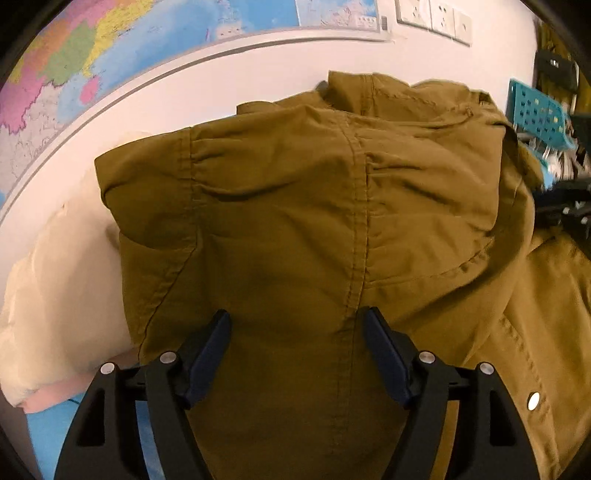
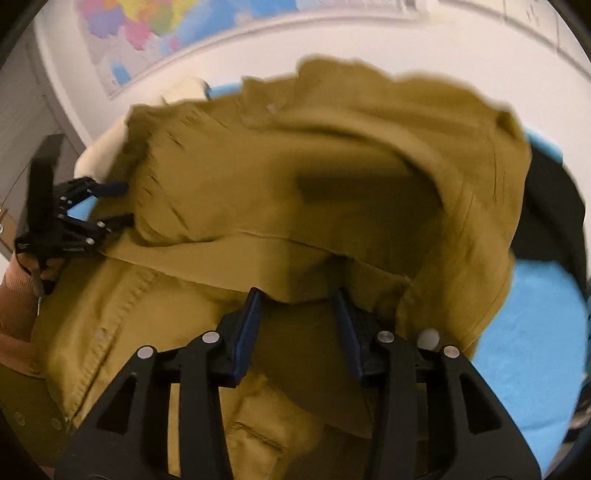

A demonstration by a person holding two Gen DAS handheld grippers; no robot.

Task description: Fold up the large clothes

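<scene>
Under my left wrist camera: the olive jacket (image 1: 314, 229) fills nearly the whole view, its hood (image 1: 332, 177) lying toward the wall with the centre seam running down between my fingers.
Left gripper (image 1: 297, 354): I see its jaws standing wide, one dark-blue pad (image 1: 208, 358) on each side of the seam; the pads hover over the cloth and pinch nothing that I can make out.
Left of jacket: a cream bundle of cloth (image 1: 55, 295) lies against the jacket's edge, with a strip of blue surface (image 1: 55, 435) below it.
Jacket front: a row of snaps (image 1: 533, 400) runs down the right-hand side of the view.
Back wall: a coloured map (image 1: 110, 48) hangs on the white wall, sockets (image 1: 432, 16) near the top right, a teal perforated basket (image 1: 535, 110) at the far right.

Over on my right wrist camera: the jacket (image 2: 295, 184) is heaped and partly folded over itself on the blue surface (image 2: 532, 332); the picture is smeared.
Right gripper (image 2: 299, 321): I see its jaws at a middling gap with a fold of the jacket's edge lying between the pads; I cannot tell whether they press on it.
Left gripper from here (image 2: 110, 206): it sits at the jacket's far left edge, fingers parted.
Lower left: an orange-brown sleeve (image 2: 14, 306) of the person shows at the rim.
</scene>
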